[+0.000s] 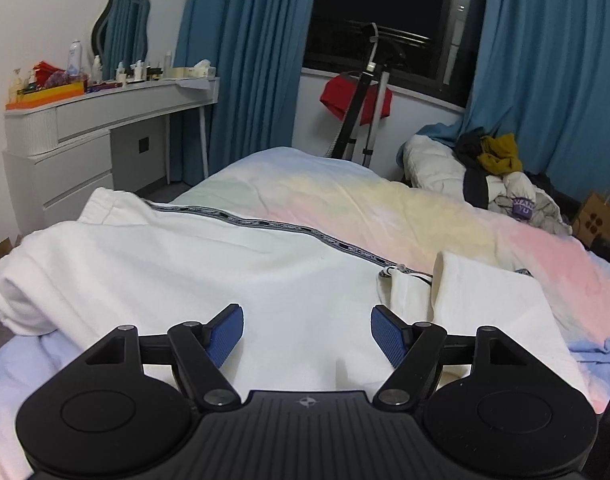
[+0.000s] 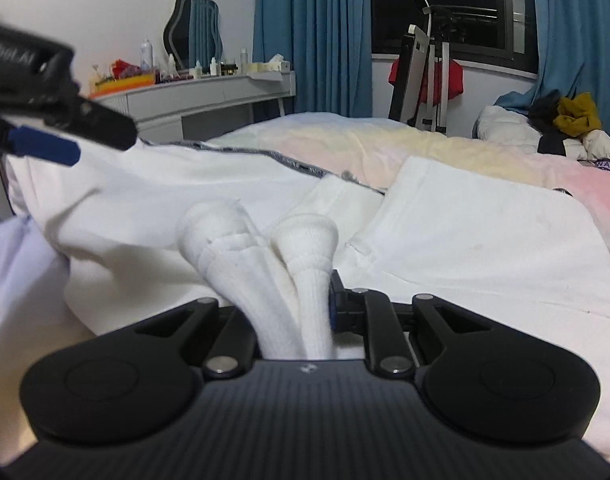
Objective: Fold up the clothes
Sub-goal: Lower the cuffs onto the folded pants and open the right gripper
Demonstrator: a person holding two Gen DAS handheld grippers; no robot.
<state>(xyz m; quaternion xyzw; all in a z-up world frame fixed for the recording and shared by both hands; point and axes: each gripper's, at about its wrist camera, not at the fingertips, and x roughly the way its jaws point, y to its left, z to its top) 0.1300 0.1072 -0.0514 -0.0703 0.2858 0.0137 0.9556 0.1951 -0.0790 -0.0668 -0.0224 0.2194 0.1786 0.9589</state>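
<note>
Item: white trousers (image 1: 193, 264), laid across the bed (image 1: 385, 200), filling the centre and left of the left wrist view. A dark patterned stripe (image 1: 289, 229) runs along the far edge. The ribbed cuffs (image 2: 265, 240) of both legs are bunched together at lower centre of the right wrist view. A folded white panel (image 2: 485, 232) lies to the right, beside the drawstring (image 1: 397, 272).

Left hand-held gripper (image 1: 307, 334): jaws wide apart, blue pads clear of the cloth, nothing held. It hovers over the middle of the trousers; in the right wrist view it shows blurred at upper left (image 2: 45, 148).

Right hand-held gripper (image 2: 281, 312): jaws nearly shut, clamped on the two cuffs, which stand up out of the grip. Only the right blue pad shows; the left is hidden by cloth.

Step in hand, as judged: carrying the leg ends over toward the waist to halve the length.

Handling notes:
- Keep both cuffs pinched together so the legs travel as one layer.
- Bring the free gripper down on the fold line, or onto the slack at left, to pin the cloth before the cuffs travel.
- Lay the cuffs square to the waist edge; the soft bedding may let the fabric creep or wrinkle.
- Smooth the bulge at lower left before pressing the fold.

Background: dresser (image 1: 85, 136), curtains (image 1: 245, 60), clothes pile (image 1: 497, 168).
</note>
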